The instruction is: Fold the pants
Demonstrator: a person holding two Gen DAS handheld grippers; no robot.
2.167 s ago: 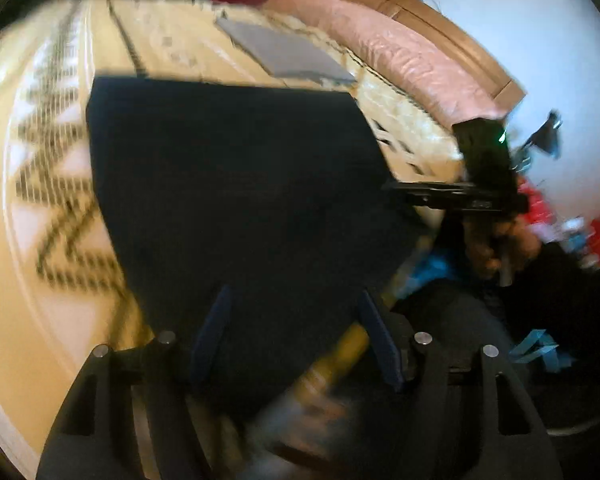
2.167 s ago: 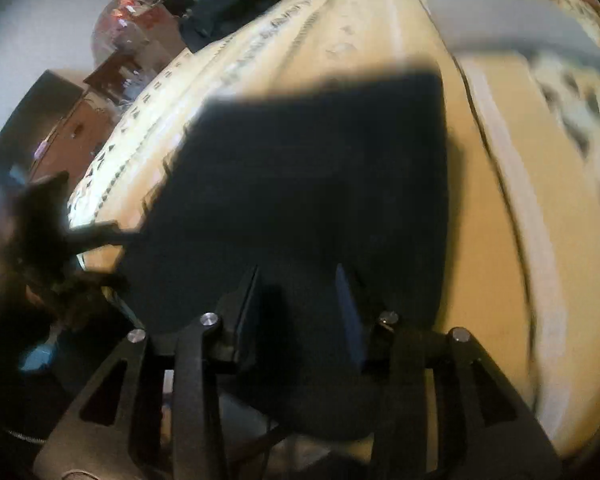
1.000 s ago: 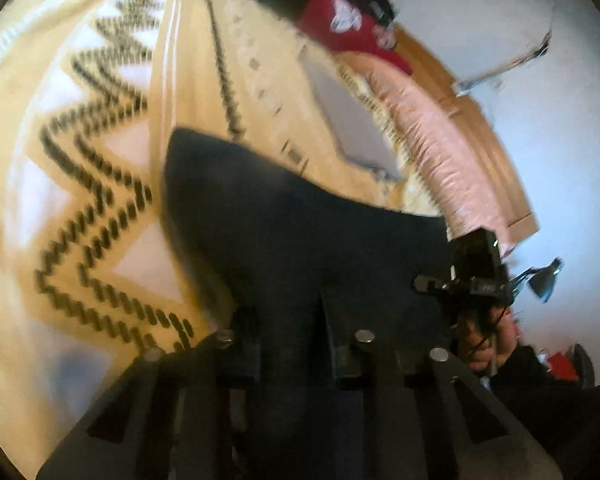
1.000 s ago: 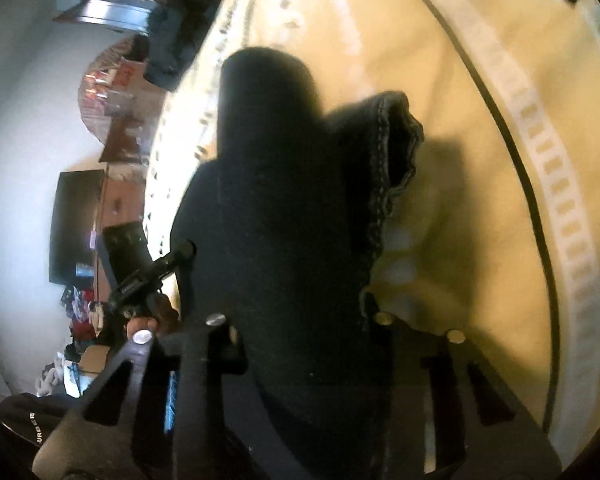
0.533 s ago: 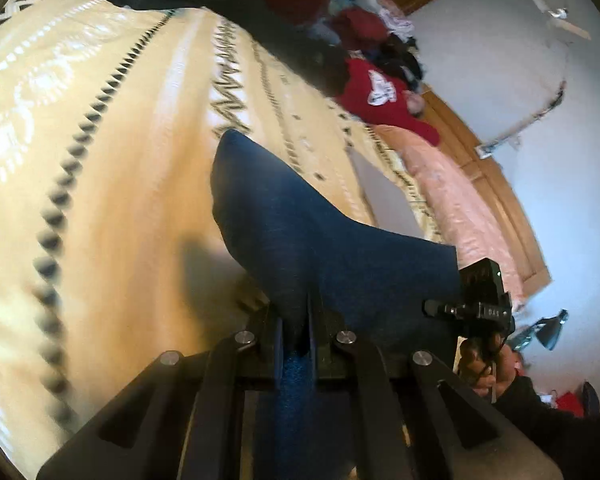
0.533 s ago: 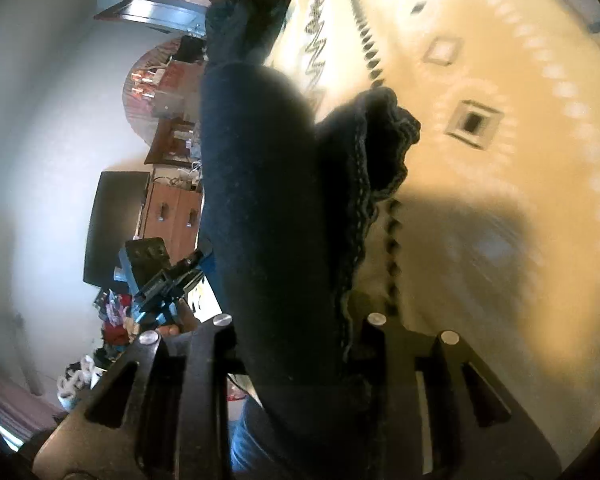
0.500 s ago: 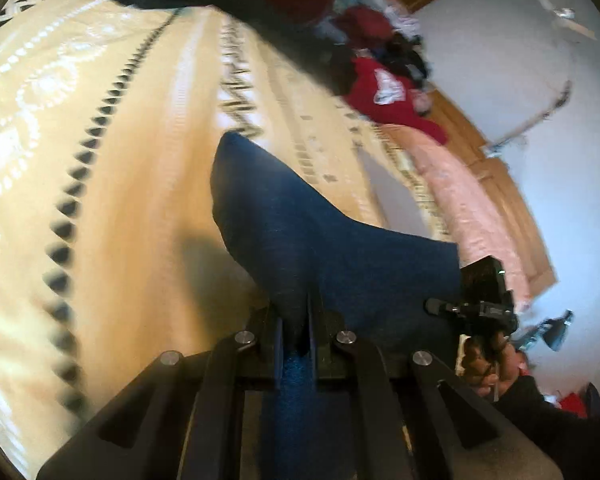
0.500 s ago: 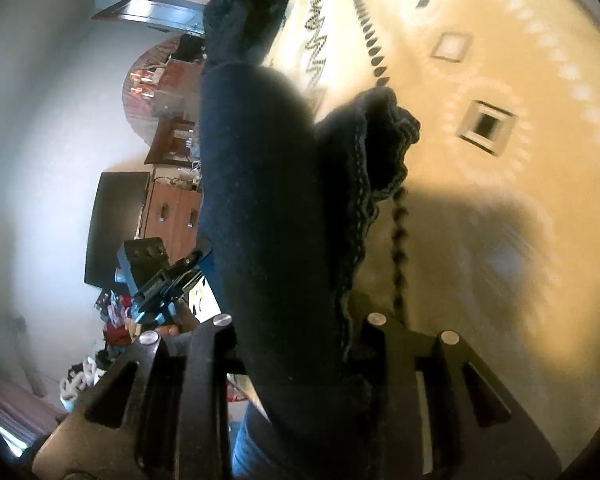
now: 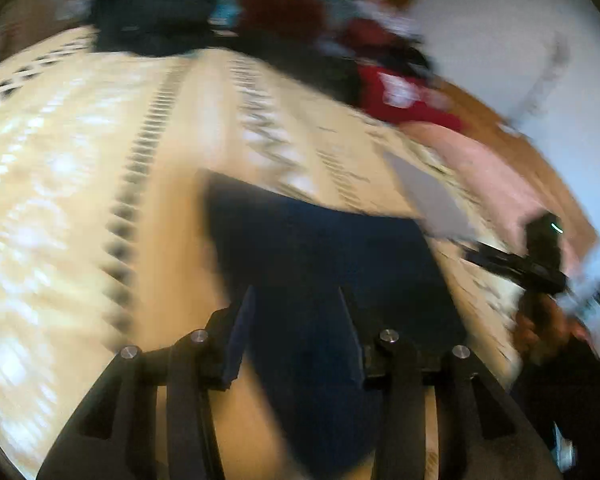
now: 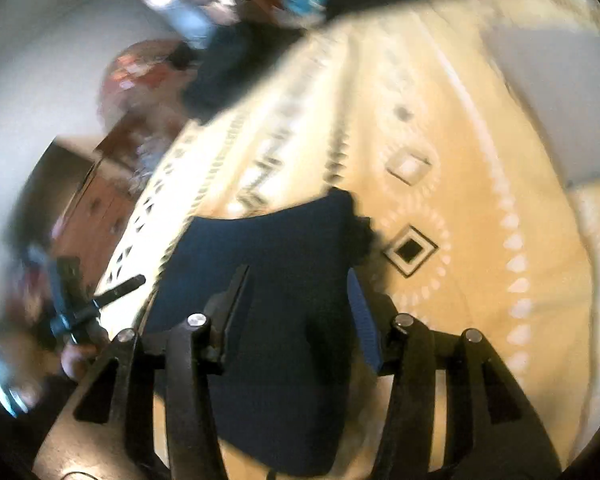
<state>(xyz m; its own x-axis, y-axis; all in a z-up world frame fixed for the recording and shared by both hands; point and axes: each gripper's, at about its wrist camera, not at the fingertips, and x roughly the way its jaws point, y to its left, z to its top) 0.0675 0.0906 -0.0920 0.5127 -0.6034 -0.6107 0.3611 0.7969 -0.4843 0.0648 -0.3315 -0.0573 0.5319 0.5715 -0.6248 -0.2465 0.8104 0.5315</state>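
The dark blue pants lie in a folded block on the cream patterned bedspread. My left gripper hovers over their near edge, its jaws opening; the cloth shows between the fingers but the pads stand clear of it. In the right wrist view the pants lie the same way under my right gripper, whose jaws are also opening and not pressing the cloth. A frayed hem sticks out at the right corner. Each view shows the opposite hand at the side. Both views are blurred.
A grey folded cloth lies on the bed beyond the pants. A red garment and a dark clothes pile sit at the far end, beside a pink pillow. A wooden dresser stands off the bed's side.
Both grippers were shut on the lifted pants; now their jaws stand apart and the pants lie flat on the bedspread. Both hands have drawn back and up.
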